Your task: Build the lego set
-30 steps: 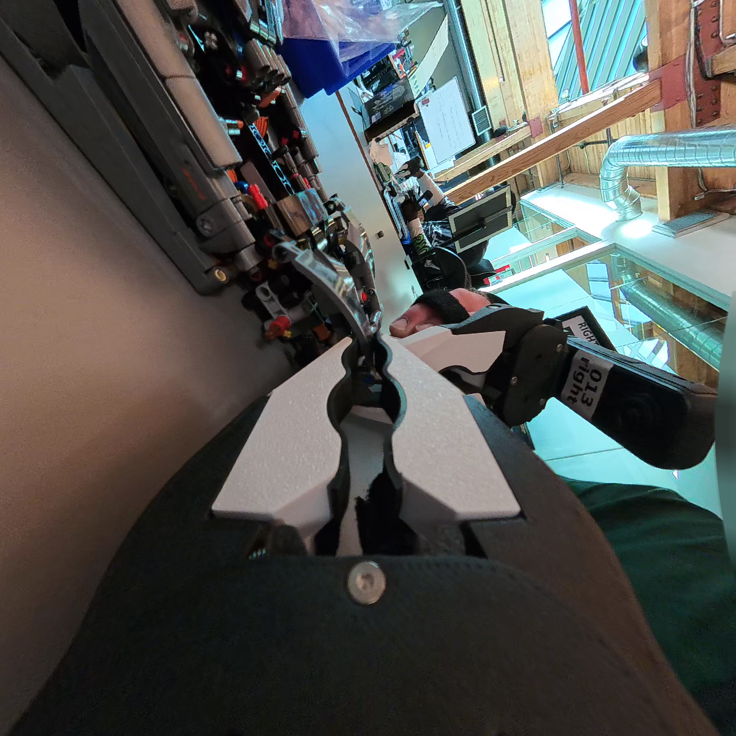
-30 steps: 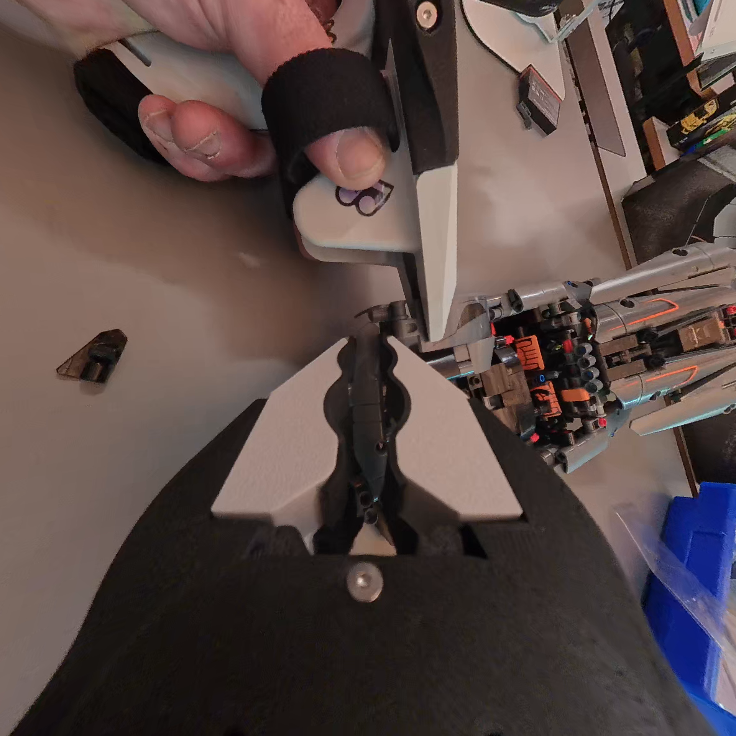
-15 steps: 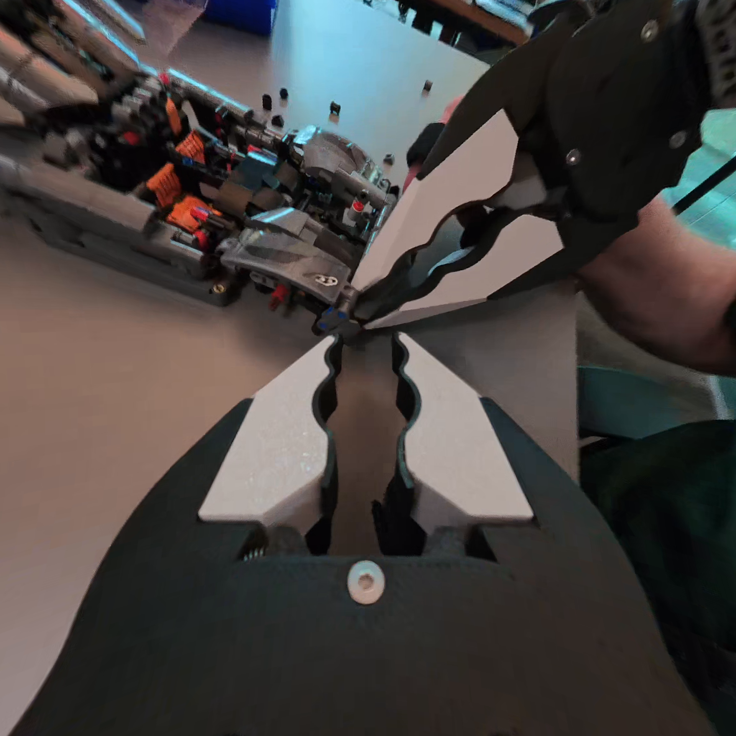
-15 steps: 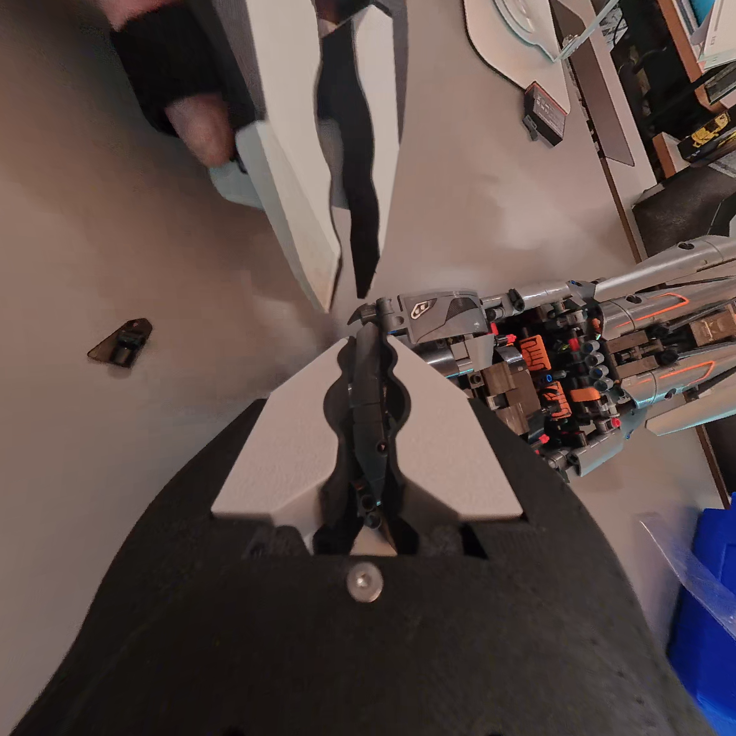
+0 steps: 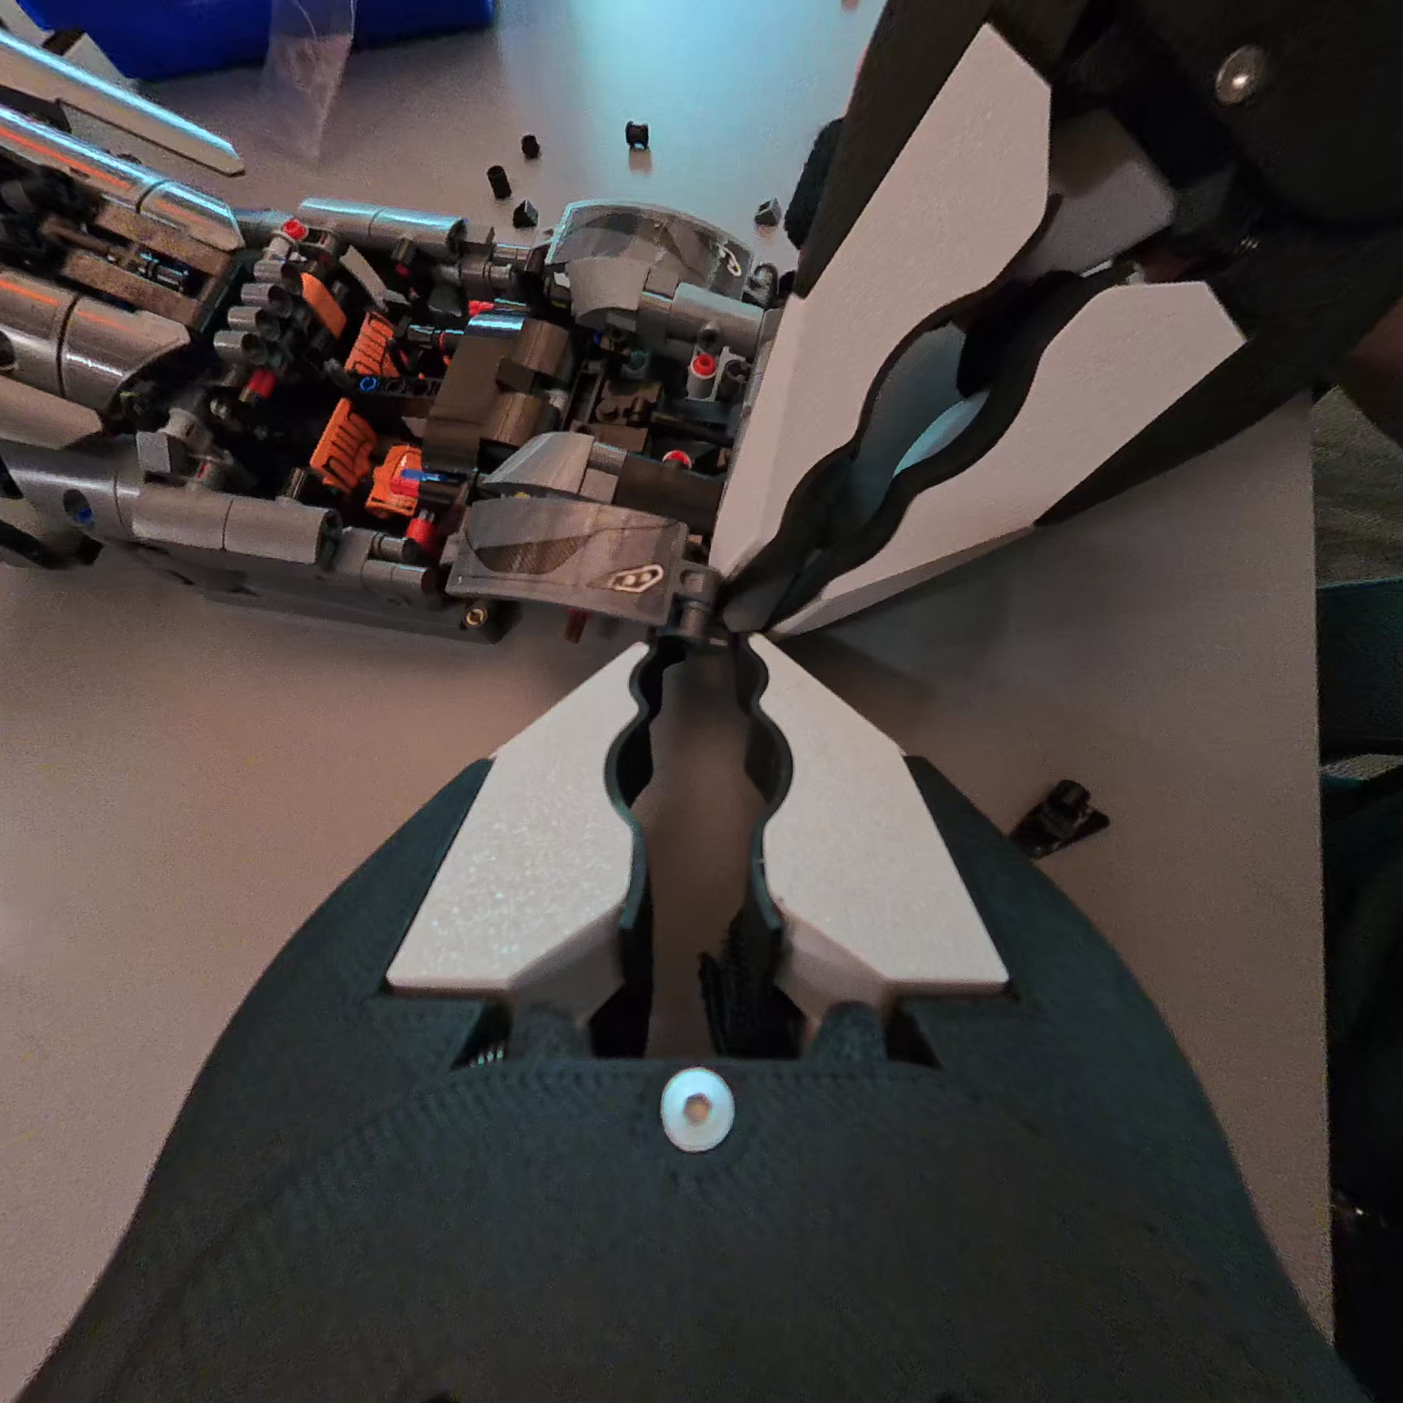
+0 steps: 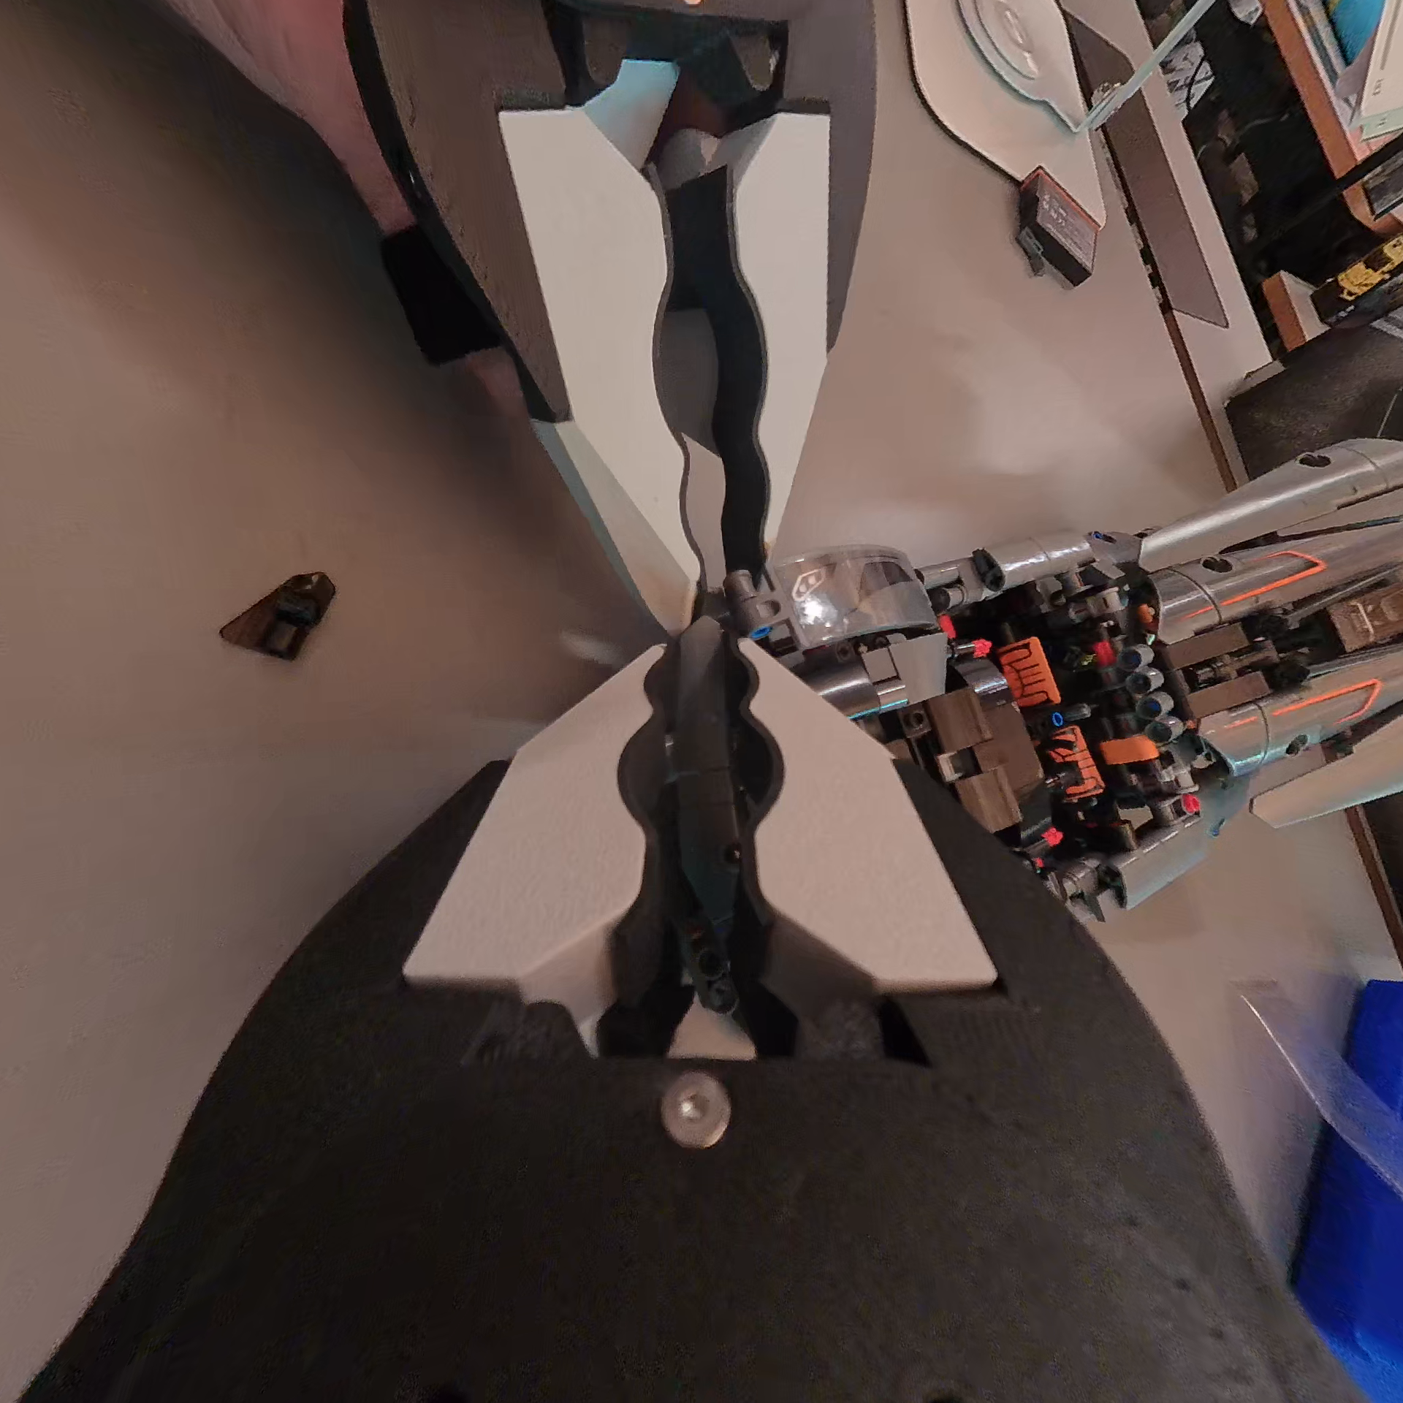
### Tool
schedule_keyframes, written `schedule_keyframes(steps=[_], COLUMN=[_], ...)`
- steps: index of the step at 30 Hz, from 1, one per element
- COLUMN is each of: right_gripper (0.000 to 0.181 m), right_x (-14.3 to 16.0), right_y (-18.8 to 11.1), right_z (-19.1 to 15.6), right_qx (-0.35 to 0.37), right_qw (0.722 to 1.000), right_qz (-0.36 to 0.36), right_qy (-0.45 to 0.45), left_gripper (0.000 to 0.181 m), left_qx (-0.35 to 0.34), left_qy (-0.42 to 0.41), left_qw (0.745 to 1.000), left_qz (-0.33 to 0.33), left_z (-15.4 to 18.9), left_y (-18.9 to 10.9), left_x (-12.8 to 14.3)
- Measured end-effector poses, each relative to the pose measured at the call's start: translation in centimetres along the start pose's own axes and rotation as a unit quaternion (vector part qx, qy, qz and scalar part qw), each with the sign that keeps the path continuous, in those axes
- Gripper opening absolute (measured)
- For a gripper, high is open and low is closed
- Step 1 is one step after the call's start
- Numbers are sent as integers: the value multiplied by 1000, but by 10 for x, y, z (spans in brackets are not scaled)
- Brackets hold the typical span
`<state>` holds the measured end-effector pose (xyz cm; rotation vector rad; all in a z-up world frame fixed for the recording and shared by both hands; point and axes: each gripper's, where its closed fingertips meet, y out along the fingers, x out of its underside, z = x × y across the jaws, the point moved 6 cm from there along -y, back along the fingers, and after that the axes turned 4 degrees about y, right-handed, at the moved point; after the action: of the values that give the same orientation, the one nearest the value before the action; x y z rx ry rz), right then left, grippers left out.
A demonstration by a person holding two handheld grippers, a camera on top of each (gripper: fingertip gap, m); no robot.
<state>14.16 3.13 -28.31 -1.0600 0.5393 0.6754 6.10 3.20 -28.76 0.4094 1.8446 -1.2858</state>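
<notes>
The grey, black and orange lego model (image 5: 379, 395) lies on the light table, at the right in the right wrist view (image 6: 1063, 683). My right gripper (image 6: 702, 645) is shut on a long black lego piece (image 6: 702, 759), whose tip is at the grey connector (image 6: 748, 600) on the model's near corner. My left gripper (image 5: 698, 645) is open and empty, its tips just short of that connector (image 5: 695, 588). The two grippers meet tip to tip there. The right gripper comes in from the upper right in the left wrist view (image 5: 740, 615), and the left gripper from the top in the right wrist view (image 6: 714, 588).
A dark see-through wedge piece (image 6: 281, 615) lies alone on the table, seen also in the left wrist view (image 5: 1059, 820). Several small black pieces (image 5: 524, 174) lie beyond the model. A blue bin (image 6: 1366, 1139) and a small black box (image 6: 1059, 220) stand nearby. The table edge (image 5: 1317, 683) runs on the right. Left and right tips are no more than a few centimetres apart.
My left gripper was shut at the model's corner; it has opened, swung round and now faces the right gripper's tip. The right gripper has kept hold of the black piece.
</notes>
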Motion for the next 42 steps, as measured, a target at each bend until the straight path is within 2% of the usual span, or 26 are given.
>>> schedule_keyframes(steps=[1,10,18,26,30,33,37,39,42], right_gripper=[10,10,10,10,18,23,38,48,61], right_x=[0,2,2,1,-2,0,29,48,67], right_y=[0,-2,-2,-2,-14,-39,-79,-84,-75], right_z=[0,0,-1,-4,-8,-9,17,24,27], right_qx=[1,7,17,40,54,63,126,128,119], right_qw=[1000,1000,1000,997,996,998,983,975,967], right_qz=[0,-2,-9,-25,-15,13,42,40,2], right_qy=[-2,-12,-23,-60,-64,-23,123,179,227], left_gripper=[16,16,15,16,16,17,17,18,20], left_qx=[-2,-17,-42,-62,-62,-56,-52,-48,-43], left_qy=[4,73,153,239,238,237,240,245,251], left_qw=[1000,996,981,960,963,964,965,964,962], left_qz=[-5,-56,-112,-133,-115,-105,-94,-95,-95], left_z=[0,1,2,3,3,5,6,7,7], left_y=[0,2,2,3,1,5,8,10,14], left_x=[-1,-7,-14,-17,-16,-13,-13,-14,-17])
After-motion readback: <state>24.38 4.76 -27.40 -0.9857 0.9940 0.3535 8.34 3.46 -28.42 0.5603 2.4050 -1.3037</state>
